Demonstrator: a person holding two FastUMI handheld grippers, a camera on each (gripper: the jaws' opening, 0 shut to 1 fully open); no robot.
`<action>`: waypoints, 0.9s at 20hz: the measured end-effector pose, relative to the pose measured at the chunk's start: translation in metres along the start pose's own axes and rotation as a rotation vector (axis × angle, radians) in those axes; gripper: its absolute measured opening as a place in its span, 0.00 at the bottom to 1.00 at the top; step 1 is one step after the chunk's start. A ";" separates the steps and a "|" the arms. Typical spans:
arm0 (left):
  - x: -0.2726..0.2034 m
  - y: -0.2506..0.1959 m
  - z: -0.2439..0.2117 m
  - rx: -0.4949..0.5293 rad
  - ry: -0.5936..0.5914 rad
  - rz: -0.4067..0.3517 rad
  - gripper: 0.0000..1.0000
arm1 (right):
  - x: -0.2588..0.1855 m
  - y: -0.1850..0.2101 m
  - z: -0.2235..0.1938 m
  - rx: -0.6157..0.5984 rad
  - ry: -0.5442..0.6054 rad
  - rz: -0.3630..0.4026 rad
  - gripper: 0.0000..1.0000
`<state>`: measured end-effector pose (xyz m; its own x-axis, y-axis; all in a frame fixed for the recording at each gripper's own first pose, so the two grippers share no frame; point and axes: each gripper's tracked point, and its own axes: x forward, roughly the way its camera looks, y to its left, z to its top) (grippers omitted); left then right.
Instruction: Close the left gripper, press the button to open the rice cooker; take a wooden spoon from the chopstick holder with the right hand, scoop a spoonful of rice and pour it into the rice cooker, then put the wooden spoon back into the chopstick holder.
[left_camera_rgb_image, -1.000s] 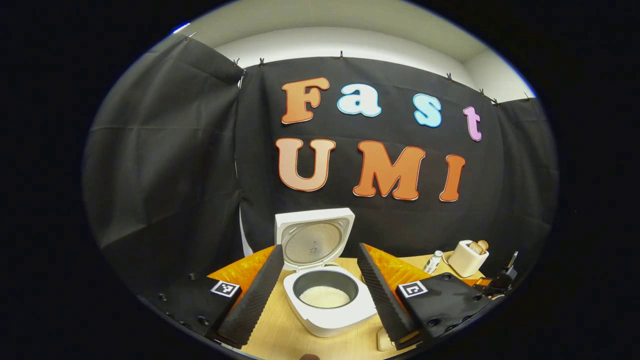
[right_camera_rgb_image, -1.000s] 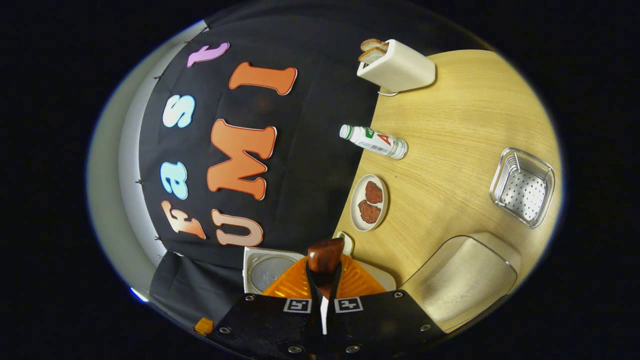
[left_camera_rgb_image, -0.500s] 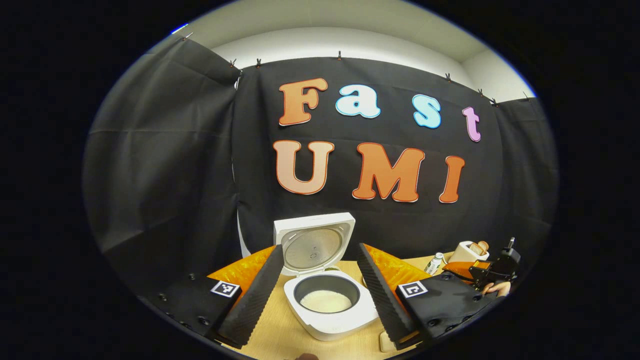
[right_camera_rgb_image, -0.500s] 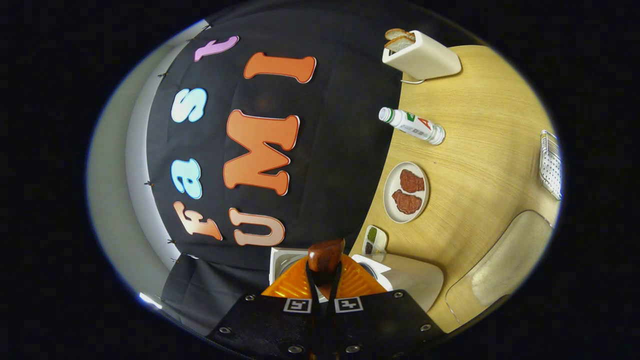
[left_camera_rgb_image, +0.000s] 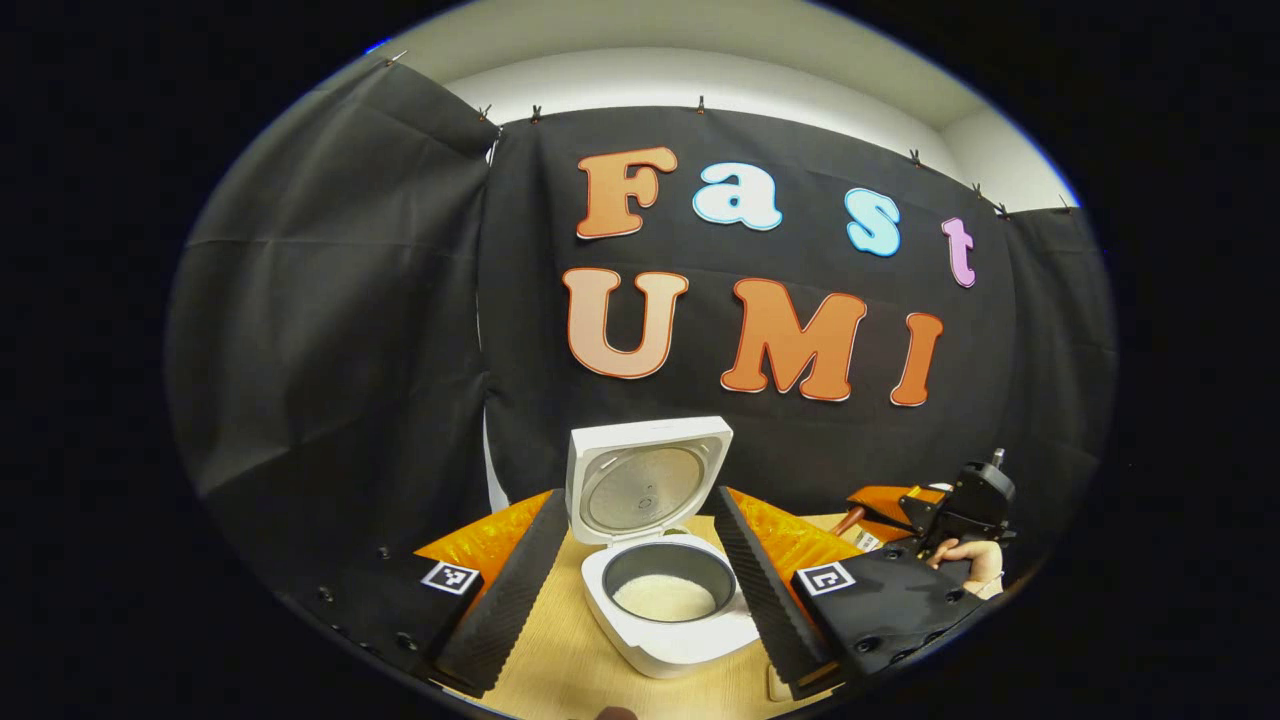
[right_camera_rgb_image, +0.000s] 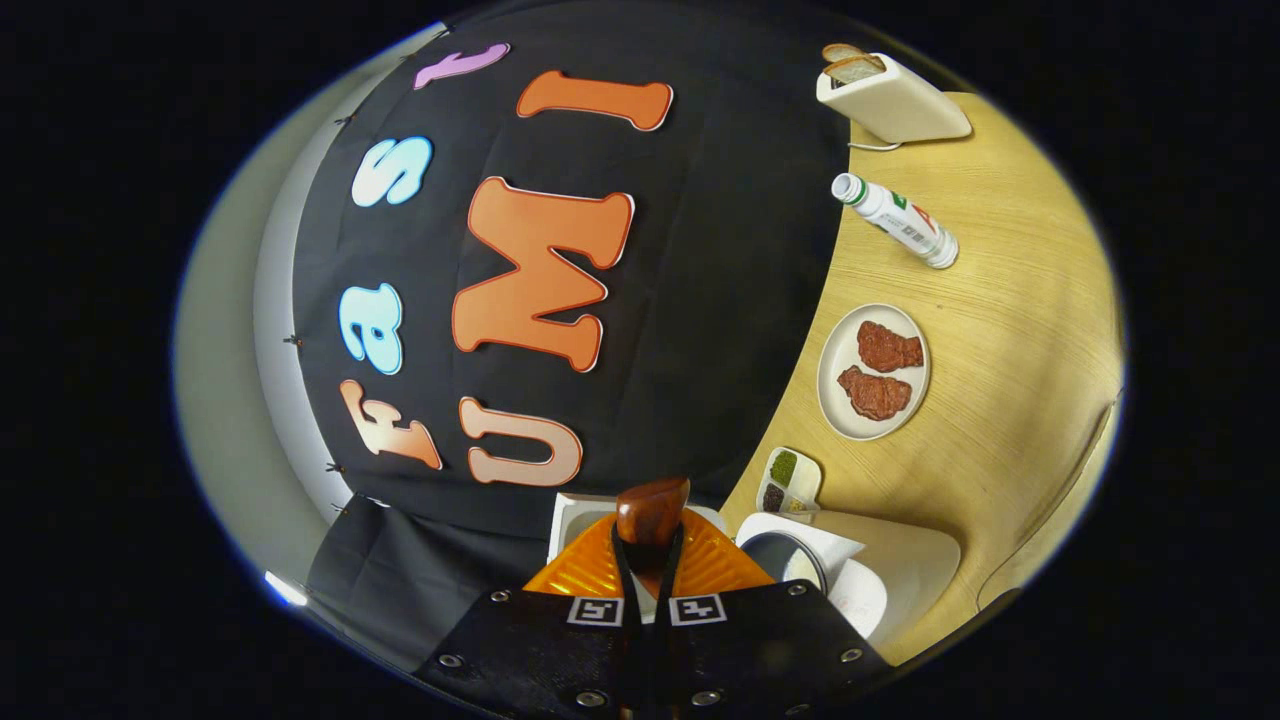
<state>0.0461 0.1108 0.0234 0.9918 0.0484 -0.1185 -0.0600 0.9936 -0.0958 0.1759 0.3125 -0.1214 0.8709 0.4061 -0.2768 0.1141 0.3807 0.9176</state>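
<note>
White rice cooker (left_camera_rgb_image: 670, 600), lid up, rice in its dark pot, sits on the wooden desk (left_camera_rgb_image: 570, 670) between your spread left gripper (left_camera_rgb_image: 640, 590). Your right gripper (right_camera_rgb_image: 650, 560) pinches the dark wooden spoon (right_camera_rgb_image: 650, 512); carry its bowl over the pot before tipping.

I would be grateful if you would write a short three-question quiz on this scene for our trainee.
1. True or false: the lid of the rice cooker is shut.
2. What are the right tongs clamped on? A. a wooden spoon B. a fork C. a knife
3. Fill in: the plate carries ___ pieces of meat.

Key: 1 false, the lid stands open; 2 A; 3 two.
</note>
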 end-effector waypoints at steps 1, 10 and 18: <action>0.002 0.004 0.001 0.001 0.001 0.003 0.99 | 0.009 0.000 0.002 -0.012 -0.020 -0.011 0.03; 0.011 0.028 -0.002 -0.008 0.007 0.027 1.00 | 0.050 0.039 -0.007 -0.242 -0.093 0.026 0.02; 0.010 0.036 -0.002 -0.015 0.005 0.033 1.00 | 0.051 0.063 -0.017 -0.475 -0.117 0.068 0.02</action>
<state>0.0540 0.1466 0.0172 0.9887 0.0802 -0.1269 -0.0940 0.9898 -0.1066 0.2194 0.3716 -0.0830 0.9199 0.3571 -0.1620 -0.1515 0.7047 0.6931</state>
